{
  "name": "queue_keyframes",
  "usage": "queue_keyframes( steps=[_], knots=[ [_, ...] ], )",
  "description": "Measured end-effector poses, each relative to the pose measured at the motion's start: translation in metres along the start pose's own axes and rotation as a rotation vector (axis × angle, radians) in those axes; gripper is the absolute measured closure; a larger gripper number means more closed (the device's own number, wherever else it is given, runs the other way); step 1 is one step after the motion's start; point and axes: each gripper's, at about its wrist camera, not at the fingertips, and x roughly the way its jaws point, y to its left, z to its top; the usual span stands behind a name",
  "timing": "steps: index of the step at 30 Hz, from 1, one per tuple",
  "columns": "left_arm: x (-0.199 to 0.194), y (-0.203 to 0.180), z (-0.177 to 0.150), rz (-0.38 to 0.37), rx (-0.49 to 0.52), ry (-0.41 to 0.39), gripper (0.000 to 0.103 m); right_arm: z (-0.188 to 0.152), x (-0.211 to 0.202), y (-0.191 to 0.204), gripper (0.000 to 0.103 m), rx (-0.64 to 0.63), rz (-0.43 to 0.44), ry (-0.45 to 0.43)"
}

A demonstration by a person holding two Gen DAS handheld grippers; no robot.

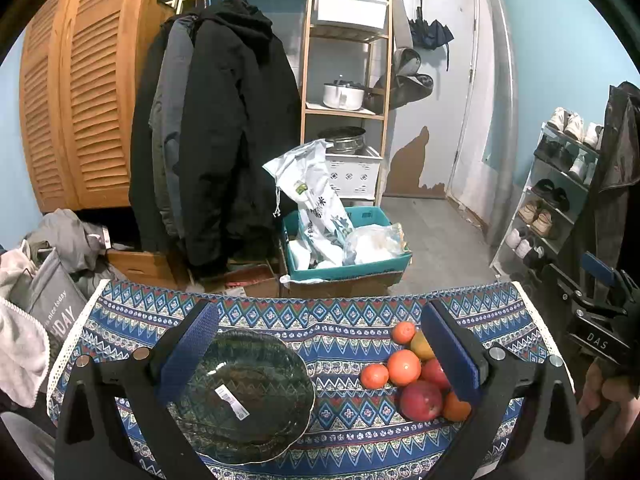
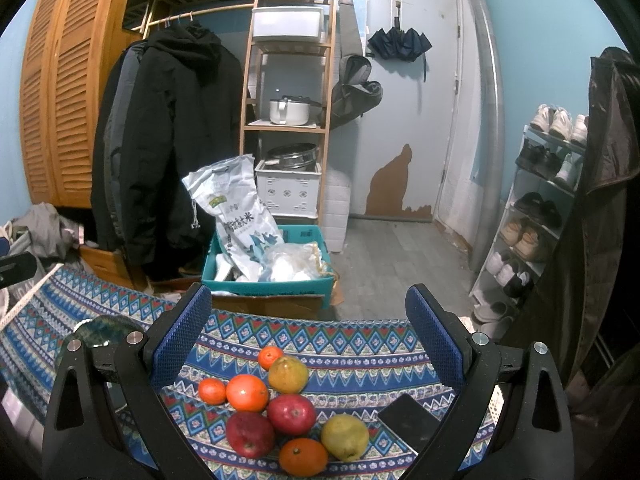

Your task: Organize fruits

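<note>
1. My left gripper (image 1: 320, 354): fingers spread wide, pinching nothing, held above the table.
2. My right gripper (image 2: 308, 336): fingers likewise spread, nothing between the pads, poised over the fruit.
3. Patterned tablecloth (image 2: 360, 344): blue with bands of diamonds, covering the table.
4. Dark glass plate (image 1: 244, 396): on the cloth's left part, empty apart from a white label stuck to it, well apart from the fruit.
5. Fruit pile (image 2: 280, 408), on the cloth's right part, pieces touching one another:
   - two red apples (image 2: 291, 414);
   - four oranges of differing size, the largest (image 2: 247, 393) at the pile's left;
   - two yellow-green pears (image 2: 345, 436).
6. Black phone (image 2: 408, 420): flat on the cloth, just right of the nearer pear.
</note>
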Motion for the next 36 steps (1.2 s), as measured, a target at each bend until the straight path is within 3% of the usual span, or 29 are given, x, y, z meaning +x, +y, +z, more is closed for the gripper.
queue_keyframes(
  steps=[23,36],
  knots=[
    [0.001,0.001,-0.002,0.000,0.000,0.002,0.001,0.000,0.002,0.002,0.007,-0.006,-0.015,0.014],
    [0.007,-0.014,-0.011,-0.002,0.028,0.025,0.001,-0.003,0.006,-0.015,0.007,0.020,-0.044,0.030]
  ],
)
